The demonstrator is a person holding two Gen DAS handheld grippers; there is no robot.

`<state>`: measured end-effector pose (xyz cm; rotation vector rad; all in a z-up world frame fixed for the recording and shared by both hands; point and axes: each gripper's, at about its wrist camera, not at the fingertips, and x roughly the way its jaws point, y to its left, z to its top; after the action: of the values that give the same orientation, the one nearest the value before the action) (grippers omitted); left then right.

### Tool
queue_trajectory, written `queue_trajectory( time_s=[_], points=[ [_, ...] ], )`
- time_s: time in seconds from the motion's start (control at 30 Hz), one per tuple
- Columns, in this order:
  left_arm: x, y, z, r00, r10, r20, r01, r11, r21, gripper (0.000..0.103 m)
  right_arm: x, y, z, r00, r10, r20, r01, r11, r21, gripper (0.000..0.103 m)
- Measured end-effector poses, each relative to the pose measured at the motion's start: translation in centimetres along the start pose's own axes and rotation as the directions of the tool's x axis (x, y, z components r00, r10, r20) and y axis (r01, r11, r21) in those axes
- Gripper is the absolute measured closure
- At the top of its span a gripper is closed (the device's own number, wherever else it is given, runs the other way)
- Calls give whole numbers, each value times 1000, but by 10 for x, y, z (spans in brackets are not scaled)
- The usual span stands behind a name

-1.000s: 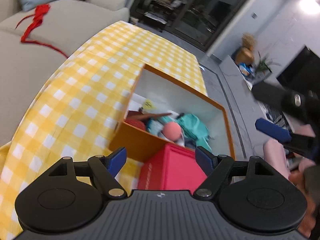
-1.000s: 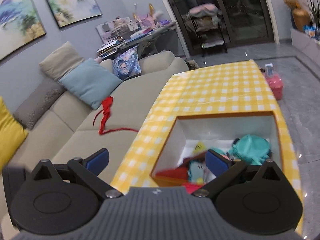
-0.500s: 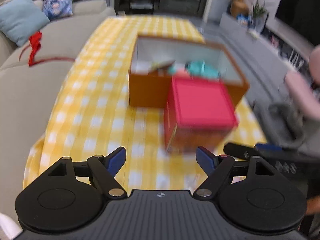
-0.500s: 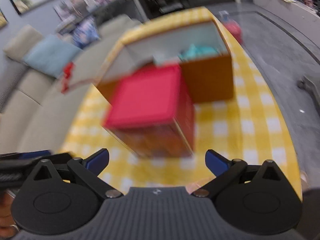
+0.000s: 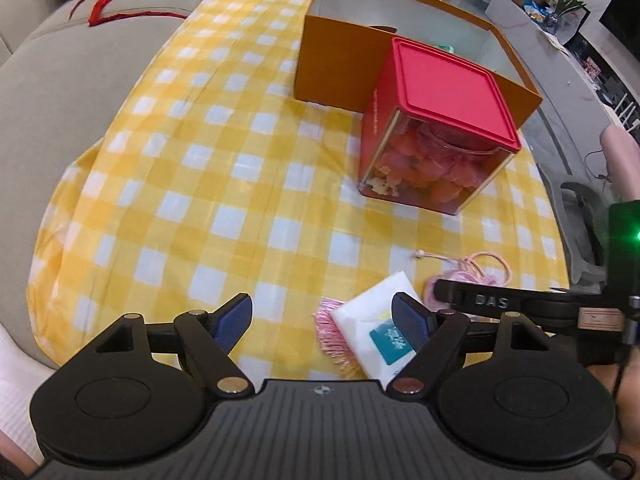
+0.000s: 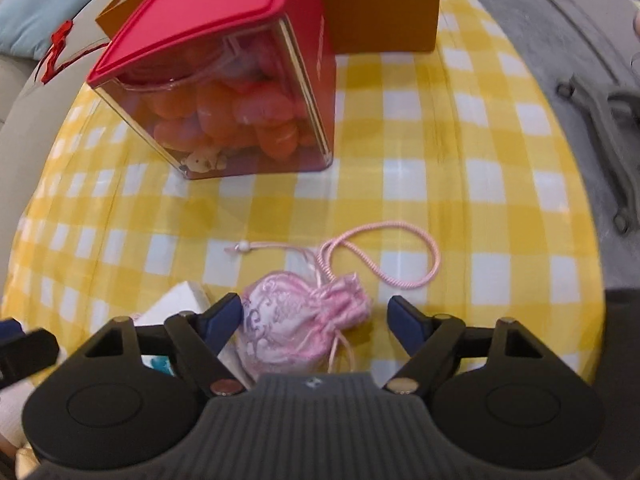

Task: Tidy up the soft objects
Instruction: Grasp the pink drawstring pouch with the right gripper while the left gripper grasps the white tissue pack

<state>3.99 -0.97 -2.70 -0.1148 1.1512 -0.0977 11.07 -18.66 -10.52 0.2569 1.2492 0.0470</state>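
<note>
Pink drawstring pouch [image 6: 304, 320] lay on checked tablecloth [image 6: 420, 184], between closing jaws of right gripper [image 6: 316, 316], not yet pinched. Left gripper [image 5: 322, 318] spread, empty, over tissue pack [image 5: 376, 332]. Loose cord [image 6: 384, 256] likely to snag; silky fabric could slip from shallow pinch.

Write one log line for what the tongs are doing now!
right tongs: closing around pink pouch, not gripping | left tongs: open, empty

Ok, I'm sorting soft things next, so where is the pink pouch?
In the right wrist view the pink pouch lies on the checked tablecloth between the closing right gripper fingers, beside the tissue pack.
</note>
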Motion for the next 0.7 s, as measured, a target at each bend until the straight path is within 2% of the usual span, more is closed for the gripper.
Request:
queue_trajectory(
  time_s=[0.07, 0.13, 0.2, 0.23, 0.27, 0.37, 0.5, 0.6, 0.7],
  points=[
    [-1, -5, -2, 1000, 6, -1, -6, 1000, 14, 10, 1, -1, 0, 999, 36, -2, -36, 999, 18, 23],
    [1, -8, -5, 1000, 21, 7, -21, 1000, 13, 10, 4, 1, 1, 1000, 23, 4, -23, 1000, 3, 23],
    [6, -10, -11, 1000, 27, 10, -27, 1000, 0, 10, 3, 10, 0, 1000, -3, 16, 4, 999, -51, 30],
    [10, -12, -14, 1000, 22, 10, -22, 1000, -2, 10, 3, 14, 0, 999, -12, 36, 15, 996, -85, 40],
    [13, -15, -18, 1000, 7, 15, -8, 1000, 3, 10, 3, 14, 0, 999, 4, 40, 1, 994, -108, 43],
    [26, -33, -30, 998, -53, 16, 51, 994, 102, 9, 3, 7, 6, 999, 46, 24, -42, 991, -128, 48],
    [47, -57, -43, 999, -41, 2, 41, 985, 167, 9, 3, 5, 7, 998, 50, 23, -46, 985, -167, 48],
    [62, -65, -44, 998, -38, -42, 44, 987, 156, 9, 4, 10, 6, 999, 44, 29, -38, 979, -202, 48],
    [67, -68, -44, 1000, -26, -8, 27, 991, 135, 7, 5, 9, 5, 999, 45, 30, -38, 977, -210, 48]
  ],
)
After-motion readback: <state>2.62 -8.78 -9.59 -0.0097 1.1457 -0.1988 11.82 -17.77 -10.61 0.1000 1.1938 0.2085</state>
